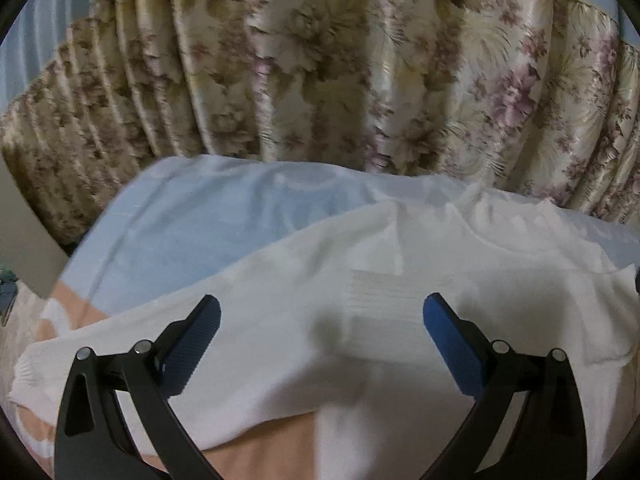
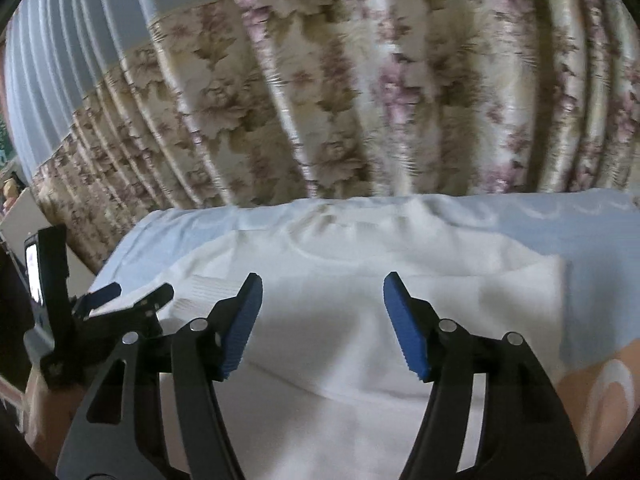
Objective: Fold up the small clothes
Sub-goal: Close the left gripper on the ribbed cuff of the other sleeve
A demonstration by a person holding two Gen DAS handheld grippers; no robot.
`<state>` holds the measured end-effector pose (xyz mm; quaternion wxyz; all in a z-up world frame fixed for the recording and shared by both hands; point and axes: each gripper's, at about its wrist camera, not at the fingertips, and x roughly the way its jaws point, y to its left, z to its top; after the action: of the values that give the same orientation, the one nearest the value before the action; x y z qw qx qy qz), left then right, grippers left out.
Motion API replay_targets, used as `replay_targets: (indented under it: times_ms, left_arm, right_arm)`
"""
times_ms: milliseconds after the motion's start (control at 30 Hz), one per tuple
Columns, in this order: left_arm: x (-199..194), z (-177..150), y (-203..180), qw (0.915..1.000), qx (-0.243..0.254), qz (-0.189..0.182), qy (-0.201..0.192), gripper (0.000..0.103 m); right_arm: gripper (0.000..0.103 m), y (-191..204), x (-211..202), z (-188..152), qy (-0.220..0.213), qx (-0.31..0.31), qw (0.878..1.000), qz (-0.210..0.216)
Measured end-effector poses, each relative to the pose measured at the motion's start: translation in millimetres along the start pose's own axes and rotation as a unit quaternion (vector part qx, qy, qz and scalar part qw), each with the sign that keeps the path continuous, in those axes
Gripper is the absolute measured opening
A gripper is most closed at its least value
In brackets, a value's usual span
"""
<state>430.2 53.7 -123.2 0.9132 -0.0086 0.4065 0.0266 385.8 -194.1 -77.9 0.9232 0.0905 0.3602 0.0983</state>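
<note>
Jaws spread, empty, above white garment (image 2: 320, 360).

White garment (image 1: 360, 320) flat on pale blue-and-peach bedcover (image 1: 180, 240).

Both views are motion-blurred. The white garment (image 1: 360, 320) runs off the frame's lower right, its far sleeve hidden. The flowered curtain (image 1: 320, 60) is cut off at the top. At the right-wrist view's left edge, the left tongs (image 2: 120, 296) are partly cropped.
</note>
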Motion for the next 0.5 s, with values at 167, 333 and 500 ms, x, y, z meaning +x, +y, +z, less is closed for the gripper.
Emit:
replay_targets:
  times_ms: [167, 333, 500]
  left_arm:
    - [36, -2, -32, 0.9987, 0.036, 0.002, 0.037, 0.101]
    - [47, -12, -38, 0.9977, 0.018, -0.038, 0.053, 0.077]
    - [31, -6, -41, 0.9993, 0.021, -0.015, 0.027, 0.043]
  right_arm:
    - [0.066, -50, -7, -7, 0.006, 0.035, 0.999, -0.039]
    - [0.067, -77, -8, -14, 0.017, 0.053, 0.997, -0.057]
    - [0.067, -86, -9, -19, 0.02, 0.059, 0.995, -0.072]
